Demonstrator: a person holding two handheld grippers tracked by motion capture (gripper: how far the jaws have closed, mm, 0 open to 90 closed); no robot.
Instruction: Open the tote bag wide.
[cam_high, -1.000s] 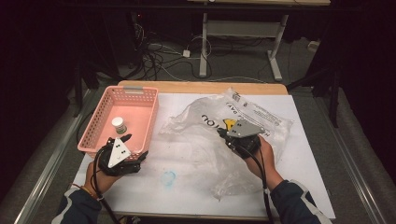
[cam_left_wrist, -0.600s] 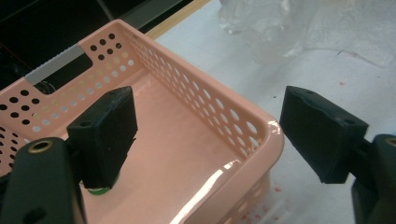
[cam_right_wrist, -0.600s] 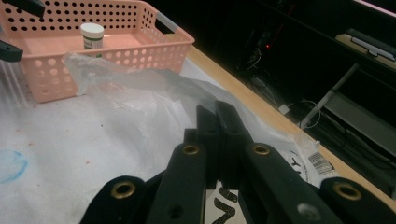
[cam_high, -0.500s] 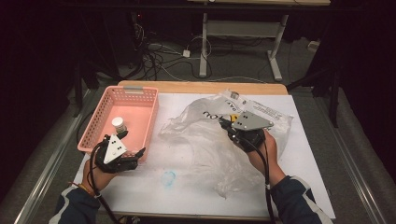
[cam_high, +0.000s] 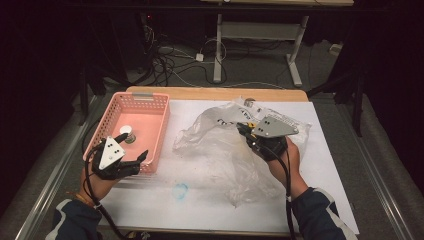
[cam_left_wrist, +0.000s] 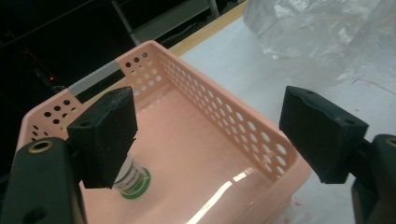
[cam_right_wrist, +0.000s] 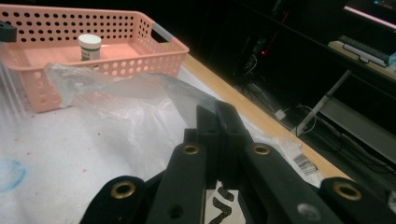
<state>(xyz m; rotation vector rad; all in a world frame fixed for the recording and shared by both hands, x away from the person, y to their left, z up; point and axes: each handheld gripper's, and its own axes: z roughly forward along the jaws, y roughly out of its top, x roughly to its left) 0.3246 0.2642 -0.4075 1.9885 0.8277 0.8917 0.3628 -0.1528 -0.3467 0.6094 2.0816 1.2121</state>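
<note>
One pink basket on the table's left side. Inside the basket, 1 small bottle w/ white cap. Right of the basket: 1 clear plastic bag, and 2 grippers approx. either side.

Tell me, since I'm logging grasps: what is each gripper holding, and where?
Right gripper: shut on the clear plastic bag, pinching its upper edge. Left gripper: open, holding nothing.

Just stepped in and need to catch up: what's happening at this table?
A person works with a gripper in each hand. The right gripper is shut on a crumpled clear plastic bag, pinching a fold of it above the white table cover. The left gripper hangs open at the near end of the pink basket, where a small white-capped bottle stands upright.
</note>
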